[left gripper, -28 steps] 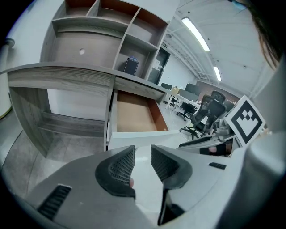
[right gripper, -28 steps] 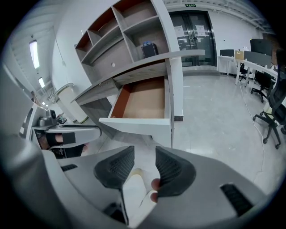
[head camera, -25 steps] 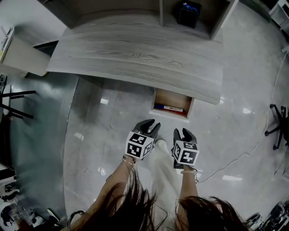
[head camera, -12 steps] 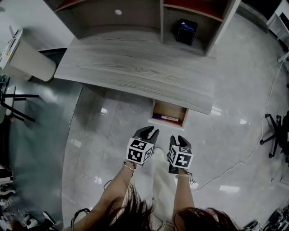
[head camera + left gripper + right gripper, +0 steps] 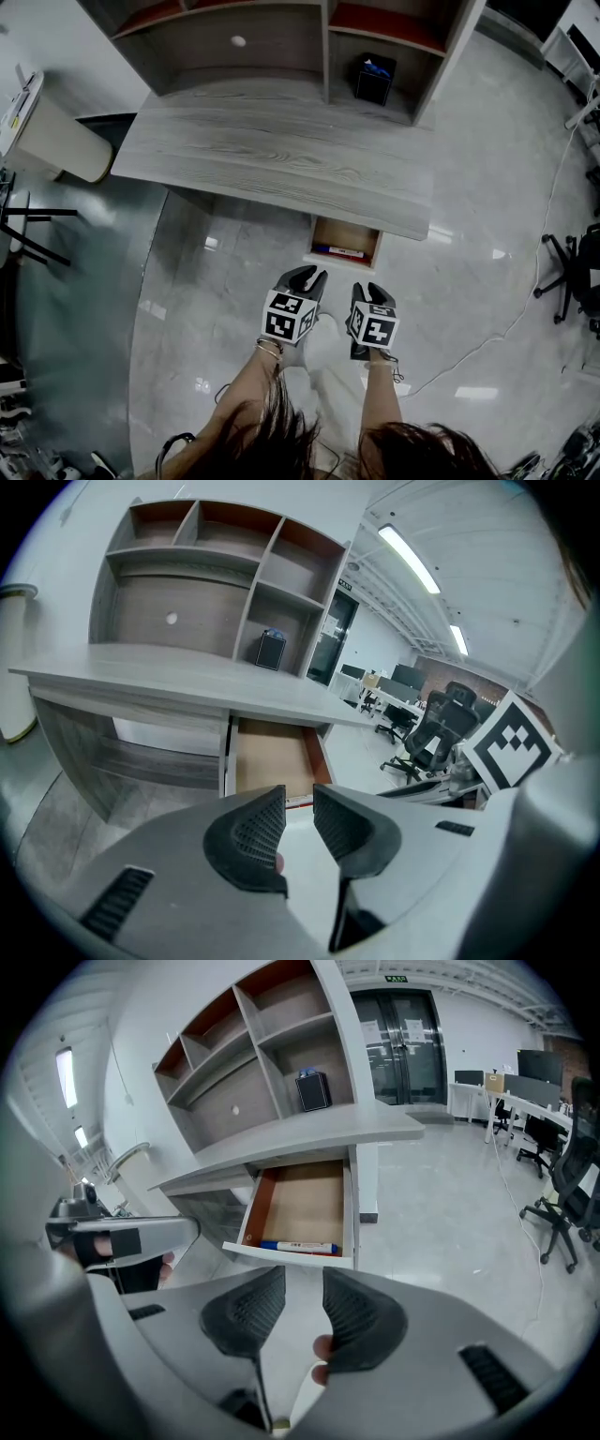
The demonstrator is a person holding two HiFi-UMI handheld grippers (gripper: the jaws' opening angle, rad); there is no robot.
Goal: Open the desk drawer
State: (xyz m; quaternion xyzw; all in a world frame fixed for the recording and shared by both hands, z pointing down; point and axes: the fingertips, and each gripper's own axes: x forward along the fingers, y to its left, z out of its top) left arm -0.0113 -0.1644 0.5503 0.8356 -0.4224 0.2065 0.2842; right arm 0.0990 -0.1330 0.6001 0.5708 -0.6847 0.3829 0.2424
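The drawer [image 5: 345, 240] stands pulled out from under the front edge of the worktop [image 5: 281, 159], near the worktop's right end in the head view. Its brown bottom is exposed. A blue-and-white pen [image 5: 298, 1247] lies crosswise on that bottom, just behind the front panel. The left tool [image 5: 307, 275] and the right tool [image 5: 372, 290] are held side by side above the floor [image 5: 469, 281], in front of the drawer and apart from it; neither touches the front panel. Both point toward the drawer and tilt downward. Left tool: the two ribbed pads stand partly apart with a narrow gap; the jaws have just been closing, nothing is between them, and the tool grips nothing. Right tool: the pads likewise stand partly apart; the jaws have just been closing, the gap is empty, and nothing is held. In each gripper view the drawer shows beyond the jaw tips, not between them. Each tool carries a marker cube [image 5: 288, 317] near the wrist of the person's forearm. A shelf unit [image 5: 281, 37] stands at the back of the worktop; a black box [image 5: 373, 78] sits in its lower right compartment. A cable [image 5: 525, 309] runs across the floor at the right, near a chair [image 5: 562, 272].
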